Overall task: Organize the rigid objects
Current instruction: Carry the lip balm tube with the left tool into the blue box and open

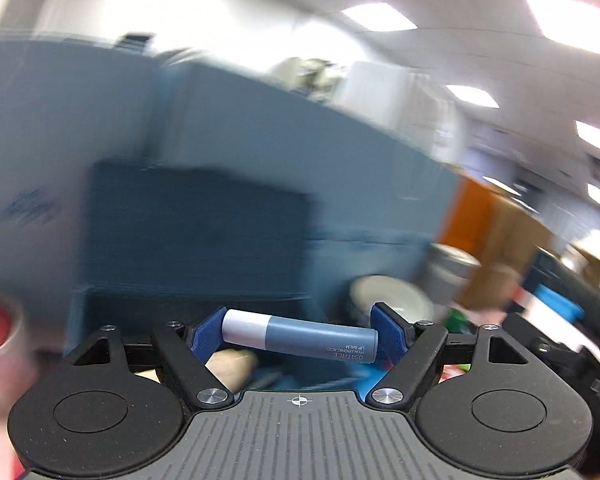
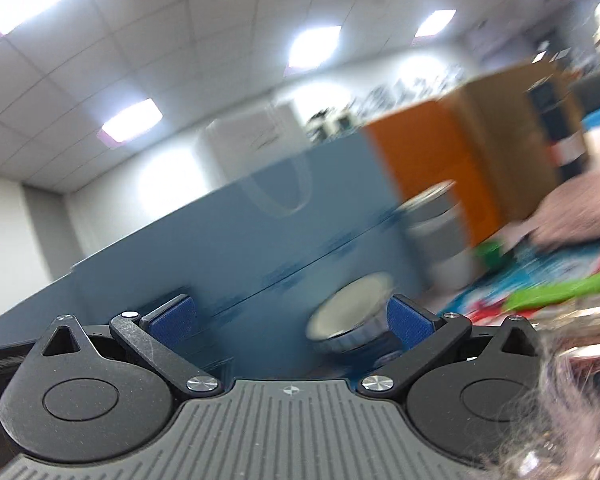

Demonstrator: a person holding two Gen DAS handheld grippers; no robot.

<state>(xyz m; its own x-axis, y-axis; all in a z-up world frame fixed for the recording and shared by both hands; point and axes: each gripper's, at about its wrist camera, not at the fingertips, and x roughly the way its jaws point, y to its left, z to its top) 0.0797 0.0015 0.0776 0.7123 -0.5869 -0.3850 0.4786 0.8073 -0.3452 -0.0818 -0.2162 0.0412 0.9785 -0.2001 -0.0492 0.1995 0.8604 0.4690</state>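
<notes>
Lip balm tube (image 1: pixel 300 334) lay crosswise, pinched end to end in left gripper (image 1: pixel 298 330) | right gripper (image 2: pixel 292 318) spread, empty | blue box (image 1: pixel 260 152) ahead of both

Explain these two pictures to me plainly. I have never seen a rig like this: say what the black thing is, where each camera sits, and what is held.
No robot here: a person carries hand-held tongs, one per hand, each with a camera looking out along its blue pads. The left tongs grip a blue-grey lip balm stick crosswise, end to end. The right tongs stand open and empty. Beyond, blurred, are a blue box, a round white-faced tin, a grey can and an orange carton.
</notes>
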